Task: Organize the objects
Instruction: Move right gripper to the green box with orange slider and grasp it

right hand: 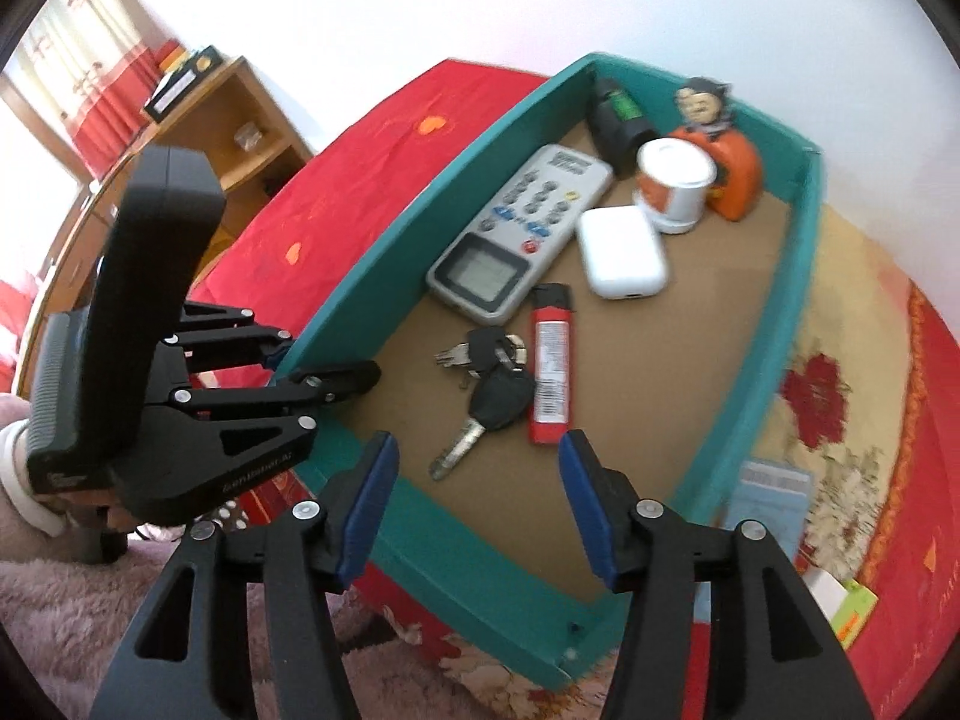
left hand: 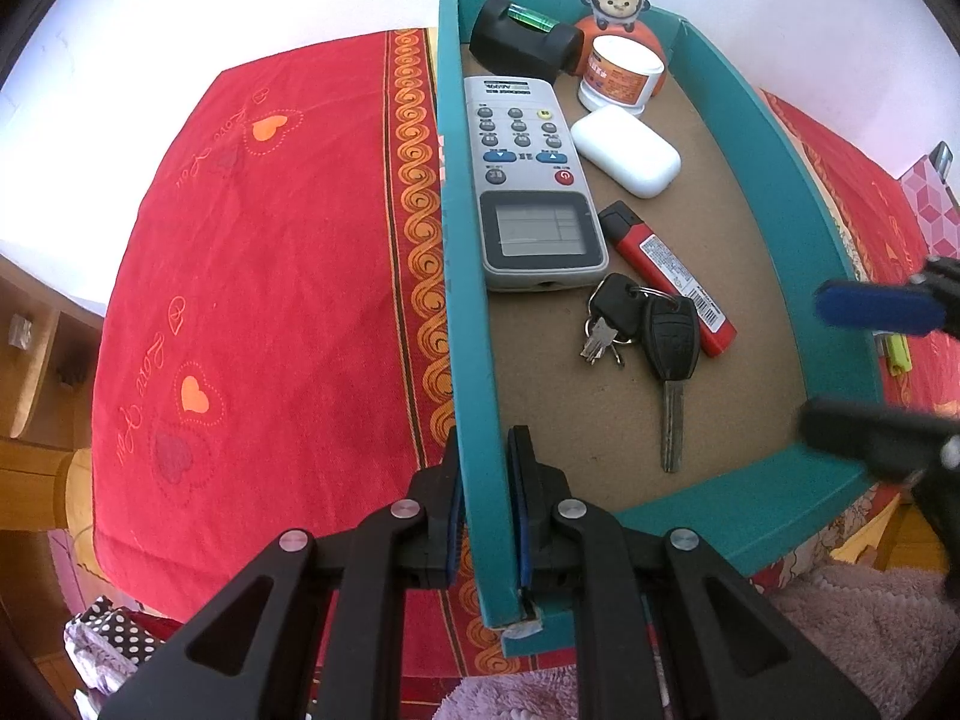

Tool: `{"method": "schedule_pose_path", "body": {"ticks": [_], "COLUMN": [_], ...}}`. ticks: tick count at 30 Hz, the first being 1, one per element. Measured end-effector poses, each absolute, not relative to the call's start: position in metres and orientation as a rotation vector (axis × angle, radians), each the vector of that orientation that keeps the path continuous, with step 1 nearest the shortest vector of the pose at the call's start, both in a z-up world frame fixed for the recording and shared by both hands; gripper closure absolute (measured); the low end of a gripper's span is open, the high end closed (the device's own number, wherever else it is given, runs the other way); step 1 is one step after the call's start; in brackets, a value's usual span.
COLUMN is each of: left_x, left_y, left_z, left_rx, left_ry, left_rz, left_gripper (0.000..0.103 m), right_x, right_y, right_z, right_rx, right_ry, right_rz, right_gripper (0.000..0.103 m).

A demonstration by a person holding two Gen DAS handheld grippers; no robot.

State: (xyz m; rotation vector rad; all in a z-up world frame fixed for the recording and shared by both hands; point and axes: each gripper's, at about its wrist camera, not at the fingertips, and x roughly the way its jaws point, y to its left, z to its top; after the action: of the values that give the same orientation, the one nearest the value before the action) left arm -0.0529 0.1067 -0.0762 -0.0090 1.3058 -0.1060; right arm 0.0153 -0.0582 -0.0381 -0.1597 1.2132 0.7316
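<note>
a: what is the left gripper (left hand: 485, 501) doing?

b: it is pinching the side wall of the green box (left hand: 798, 228). its two pads are pressing tight on that wall, near the front corner. it is holding the box so it is not sliding.

a: and the right gripper (right hand: 477, 501)?

b: it is hanging over the front end of the box with its jaws standing partly apart. nothing is sitting between them. the keys (right hand: 489, 387) and the red lighter (right hand: 550, 369) are lying just under it, on the brown floor of the box.

a: so what is sitting in the box?

b: the grey remote (left hand: 528, 180) is lying along the left wall. the white case (left hand: 626, 150) is lying beside it. at the far end the white jar (left hand: 621, 75), a black thing (left hand: 522, 39) and the monkey toy (left hand: 615, 3) are standing close together.

a: which step is going on, do you think?

b: i am guessing the keys are the thing it is letting go of, and the job is moving on to the next thing.

a: what is left outside?

b: a pale blue packet (right hand: 768, 504) and a small white and green box (right hand: 843, 603) are lying on the red cloth (left hand: 270, 276), just past the right wall.

a: what is the next move asking for?

b: i am thinking the right gripper is needing to swing over that wall, come down on one of them with jaws wide enough, and squeeze. the left one is needing to keep holding the box.
</note>
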Motion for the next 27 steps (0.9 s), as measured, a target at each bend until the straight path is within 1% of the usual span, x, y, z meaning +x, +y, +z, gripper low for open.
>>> {"method": "schedule_pose_path", "body": {"ticks": [9, 21, 27], "left_x": [-0.053, -0.052, -0.052], "left_y": [0.107, 0.106, 0.106], "left_z": [-0.076, -0.075, -0.075], "left_rx": [-0.007, -0.011, -0.011], "left_ry": [1.306, 1.307, 1.307], "left_rz": [-0.11, -0.113, -0.115], "left_gripper": [0.093, 0.093, 0.093], "right_x": [0.018, 0.001, -0.007], "right_y": [-0.124, -0.209, -0.247], "right_z": [-0.02, -0.038, -0.054], "right_rx": [-0.074, 0.064, 0.041], "right_ry": [1.188, 1.25, 1.28], "right_rz": [0.565, 0.349, 0.201], "right_gripper": [0.045, 0.045, 0.045]}}
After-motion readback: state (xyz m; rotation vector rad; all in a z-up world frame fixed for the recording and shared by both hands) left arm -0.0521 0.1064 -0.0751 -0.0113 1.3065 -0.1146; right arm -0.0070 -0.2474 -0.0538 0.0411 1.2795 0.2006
